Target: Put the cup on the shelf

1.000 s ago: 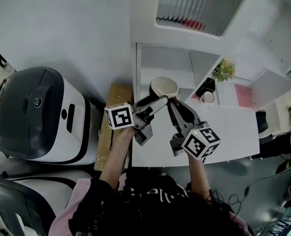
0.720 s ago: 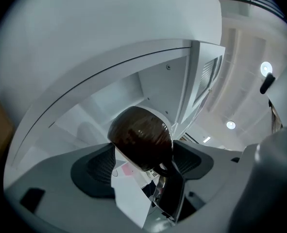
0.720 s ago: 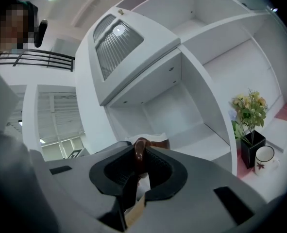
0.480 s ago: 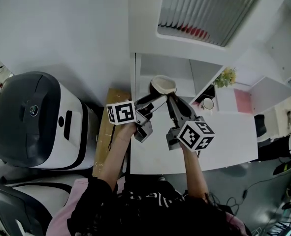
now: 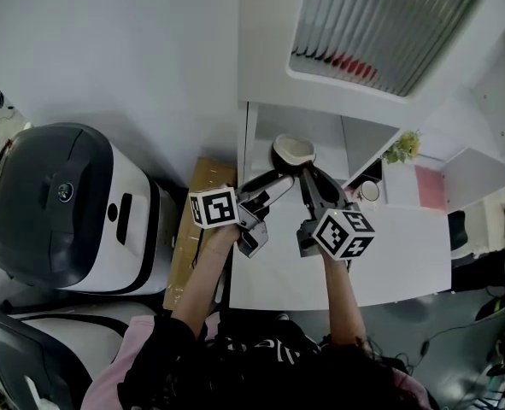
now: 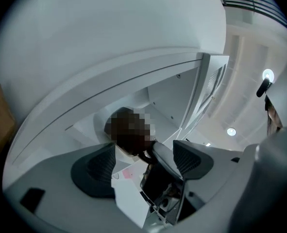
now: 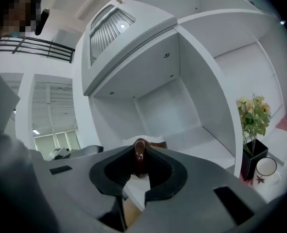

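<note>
The right gripper (image 7: 140, 165) is pinched tight on the brown handle (image 7: 139, 155) of the cup (image 5: 293, 150). The cup is up in the air near the top middle of the head view. It is just in front of the open white shelf (image 5: 279, 120) and not yet inside it. The left gripper (image 5: 272, 184) is just beside the cup, a little lower and to the left. Its jaws are wide apart and hold nothing. It looks like it is not touching the cup, but the view is too small to be sure.

What could go wrong? The cup hangs by its thin handle only, so it may swing or tip if the hand jerks. It could bump the side or the top of the shelf on the way in. If the jaws let go before the bottom sits flat, the cup could fall onto the white table (image 5: 389, 246).
</note>
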Motion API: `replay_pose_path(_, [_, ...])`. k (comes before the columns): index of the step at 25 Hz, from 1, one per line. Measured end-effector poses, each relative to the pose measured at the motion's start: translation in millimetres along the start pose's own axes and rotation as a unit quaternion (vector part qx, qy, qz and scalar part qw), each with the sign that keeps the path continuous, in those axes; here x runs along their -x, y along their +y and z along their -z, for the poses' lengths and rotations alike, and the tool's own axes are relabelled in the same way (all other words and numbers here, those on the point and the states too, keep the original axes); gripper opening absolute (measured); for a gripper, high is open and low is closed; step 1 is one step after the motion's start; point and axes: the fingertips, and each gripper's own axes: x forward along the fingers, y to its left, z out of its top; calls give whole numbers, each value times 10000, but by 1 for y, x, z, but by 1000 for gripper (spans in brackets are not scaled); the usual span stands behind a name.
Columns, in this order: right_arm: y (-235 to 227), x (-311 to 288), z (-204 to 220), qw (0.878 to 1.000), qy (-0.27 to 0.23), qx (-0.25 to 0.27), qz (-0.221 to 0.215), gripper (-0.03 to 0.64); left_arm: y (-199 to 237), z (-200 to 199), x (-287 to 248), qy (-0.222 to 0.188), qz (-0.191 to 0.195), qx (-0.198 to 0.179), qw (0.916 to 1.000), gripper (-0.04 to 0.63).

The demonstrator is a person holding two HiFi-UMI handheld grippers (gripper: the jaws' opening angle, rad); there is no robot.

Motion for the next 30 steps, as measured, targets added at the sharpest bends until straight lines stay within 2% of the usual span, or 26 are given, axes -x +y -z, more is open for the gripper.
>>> replay_pose_path(6, [-11,-24,-5,9991,179,379,38,83,-6,-5,20,-288,-85,49,9995,365])
replay_pose_path(12, [-21,-50,-9,9967,517,625,59,83,-4,20,40,-94,-381,-192,9990,365])
replay_pose_path(23, [-33,-78,13,9770,1382,1562,452,84,-18,50,64,-72,-434,-159,9989,365])
replay_pose_path(30, [-39,-72,23,9747,1495,1531,641,101,-29,56,80,-93,-460,-297,9985,365])
